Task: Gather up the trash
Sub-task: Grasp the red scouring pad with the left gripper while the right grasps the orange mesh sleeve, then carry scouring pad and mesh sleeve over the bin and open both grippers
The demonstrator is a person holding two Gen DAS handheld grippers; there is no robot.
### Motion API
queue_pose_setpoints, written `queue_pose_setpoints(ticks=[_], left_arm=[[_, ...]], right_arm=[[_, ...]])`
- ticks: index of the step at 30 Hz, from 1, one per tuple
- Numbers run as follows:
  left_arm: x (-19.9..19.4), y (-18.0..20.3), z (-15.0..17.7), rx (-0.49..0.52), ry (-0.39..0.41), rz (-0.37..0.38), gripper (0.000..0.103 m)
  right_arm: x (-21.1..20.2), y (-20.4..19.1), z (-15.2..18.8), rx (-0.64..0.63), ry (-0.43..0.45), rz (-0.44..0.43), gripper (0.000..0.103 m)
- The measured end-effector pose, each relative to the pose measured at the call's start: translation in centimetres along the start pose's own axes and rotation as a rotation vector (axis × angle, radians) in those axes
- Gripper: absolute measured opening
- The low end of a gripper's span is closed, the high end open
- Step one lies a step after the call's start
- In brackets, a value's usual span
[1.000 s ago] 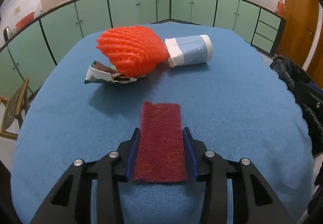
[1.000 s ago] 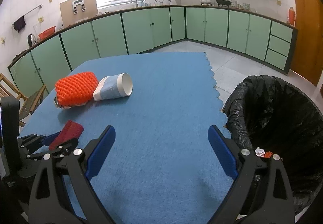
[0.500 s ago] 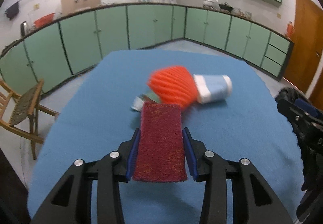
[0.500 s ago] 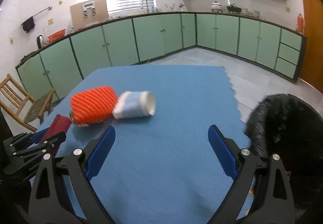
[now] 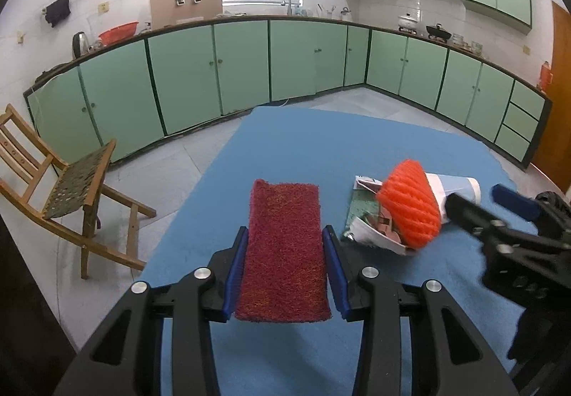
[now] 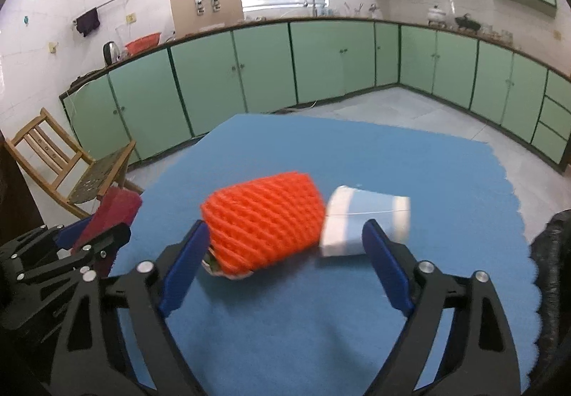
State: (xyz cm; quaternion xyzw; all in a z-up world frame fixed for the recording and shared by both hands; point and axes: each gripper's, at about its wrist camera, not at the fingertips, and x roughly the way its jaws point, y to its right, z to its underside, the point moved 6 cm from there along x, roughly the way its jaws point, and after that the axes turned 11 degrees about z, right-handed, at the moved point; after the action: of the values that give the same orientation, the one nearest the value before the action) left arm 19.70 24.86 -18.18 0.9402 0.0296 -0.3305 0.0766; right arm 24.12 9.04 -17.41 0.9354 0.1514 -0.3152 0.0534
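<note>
Both grippers same build: matte black plastic linkage arms with triangular cut-outs, silver round screw heads at the pivots. Left gripper: two screws per side, blue pads lining the inner faces of the fingers. Right gripper: same black frame, blue pads longer and angled, one silver screw visible near each finger base, another further out on the right side. Edges motion-blurred, so finer markings probably unreadable.

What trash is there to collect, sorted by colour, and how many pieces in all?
Red: 1, scouring pad
Orange: 1, foam fruit net
White and blue: 1, paper cup
Green and white: 1, crumpled wrapper
Total: 4
</note>
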Motion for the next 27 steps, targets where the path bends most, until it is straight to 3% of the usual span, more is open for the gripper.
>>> queue_pose_setpoints(ticks=[8,11,13,19,22,27], left_arm=[[1.1,-1.8,-0.2,-0.031,-0.009,-0.001,0.041],[1.1,-2.4,0.0,-0.045,-0.01,-0.008,0.041],[1.1,-2.6,0.2,-0.053,-0.01,-0.011,0.041],[1.3,-2.7,0.3,-0.067,-0.017,-0.008,0.041],[1.3,-2.6,0.2,-0.068,-0.018,0.0,0.041],[0.8,-2.3,-0.2,-0.062,-0.007,0.016,0.041]], right_arm=[[2.1,-2.0,0.4,-0.028,-0.044,-0.005,0.082],[3.0,-2.2,0.6,-0.027,-0.074,-0.017,0.076],[3.5,-2.2,0.8,-0.03,-0.093,-0.032,0.06],[3.6,-2.6,1.3,-0.043,-0.128,-0.089,0.03],[2.6,-2.6,1.0,-0.052,-0.112,-0.11,0.023],[0.8,-2.1,0.2,-0.044,-0.085,-0.144,0.022]])
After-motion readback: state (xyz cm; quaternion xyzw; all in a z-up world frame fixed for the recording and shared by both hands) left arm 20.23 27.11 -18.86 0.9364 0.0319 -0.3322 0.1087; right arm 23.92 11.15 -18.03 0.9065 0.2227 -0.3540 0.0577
